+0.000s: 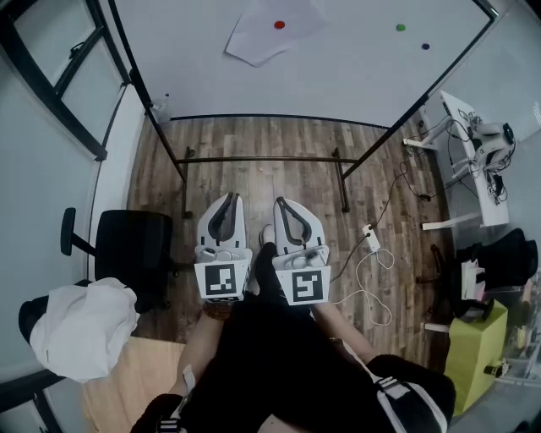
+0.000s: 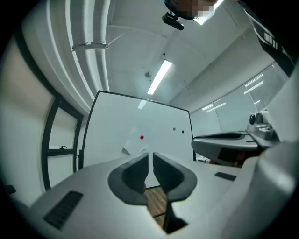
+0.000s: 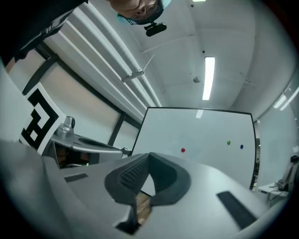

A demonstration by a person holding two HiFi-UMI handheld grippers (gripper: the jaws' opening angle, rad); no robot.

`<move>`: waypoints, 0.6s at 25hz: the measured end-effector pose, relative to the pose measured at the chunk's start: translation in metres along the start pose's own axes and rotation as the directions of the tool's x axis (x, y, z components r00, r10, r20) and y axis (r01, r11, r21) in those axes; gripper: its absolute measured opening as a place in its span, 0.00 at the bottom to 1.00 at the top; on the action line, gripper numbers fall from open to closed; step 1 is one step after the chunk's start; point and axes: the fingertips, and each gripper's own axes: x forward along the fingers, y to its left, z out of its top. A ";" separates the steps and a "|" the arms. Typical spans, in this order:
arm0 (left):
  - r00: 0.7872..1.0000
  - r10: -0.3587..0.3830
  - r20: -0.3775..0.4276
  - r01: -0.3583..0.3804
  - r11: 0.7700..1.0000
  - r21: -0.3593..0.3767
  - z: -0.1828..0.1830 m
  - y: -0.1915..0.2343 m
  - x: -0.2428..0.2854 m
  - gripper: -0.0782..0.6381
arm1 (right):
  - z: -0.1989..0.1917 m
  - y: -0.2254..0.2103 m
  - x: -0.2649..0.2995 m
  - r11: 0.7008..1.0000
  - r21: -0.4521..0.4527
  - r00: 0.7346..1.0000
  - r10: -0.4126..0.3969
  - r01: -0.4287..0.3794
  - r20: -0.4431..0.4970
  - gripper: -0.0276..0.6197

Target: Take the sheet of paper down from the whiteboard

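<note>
A white sheet of paper [image 1: 270,32] hangs crooked on the whiteboard [image 1: 338,76], pinned by a red magnet [image 1: 280,24]. In the left gripper view the paper [image 2: 134,147] shows just above my jaws, under the red magnet [image 2: 142,137]. My left gripper [image 1: 228,201] is held low in front of me, well short of the board. Its jaws stand a narrow slit apart with nothing between them. Beside it, my right gripper [image 1: 288,205] is shut and empty. In the right gripper view the red magnet [image 3: 182,150] sits far ahead above the closed right gripper [image 3: 149,160].
A green magnet [image 1: 401,27] and a blue magnet [image 1: 425,46] sit on the board to the right of the paper. The board's stand bar [image 1: 262,158] crosses the wood floor. A black chair [image 1: 135,249] and a white cloth [image 1: 84,326] are at left; cables [image 1: 372,254] and a desk [image 1: 473,161] at right.
</note>
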 end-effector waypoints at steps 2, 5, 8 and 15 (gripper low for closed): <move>1.000 0.000 -0.010 0.000 1.000 -0.001 0.001 -0.002 0.001 0.16 | 0.001 -0.002 0.001 1.000 0.003 1.000 0.013 -0.013 -0.007 0.04; 1.000 -0.007 -0.014 0.007 1.000 -0.001 0.000 -0.002 0.004 0.16 | 0.004 -0.003 0.006 0.999 0.023 1.000 0.026 -0.027 0.006 0.05; 1.000 -0.013 -0.018 0.013 1.000 -0.008 -0.005 -0.002 0.007 0.16 | 0.002 0.000 0.009 0.999 0.024 0.999 0.048 -0.049 0.014 0.05; 0.999 -0.035 -0.021 0.035 0.999 -0.004 -0.006 -0.007 0.021 0.16 | -0.005 -0.011 0.014 0.999 0.017 0.999 0.039 -0.038 -0.009 0.05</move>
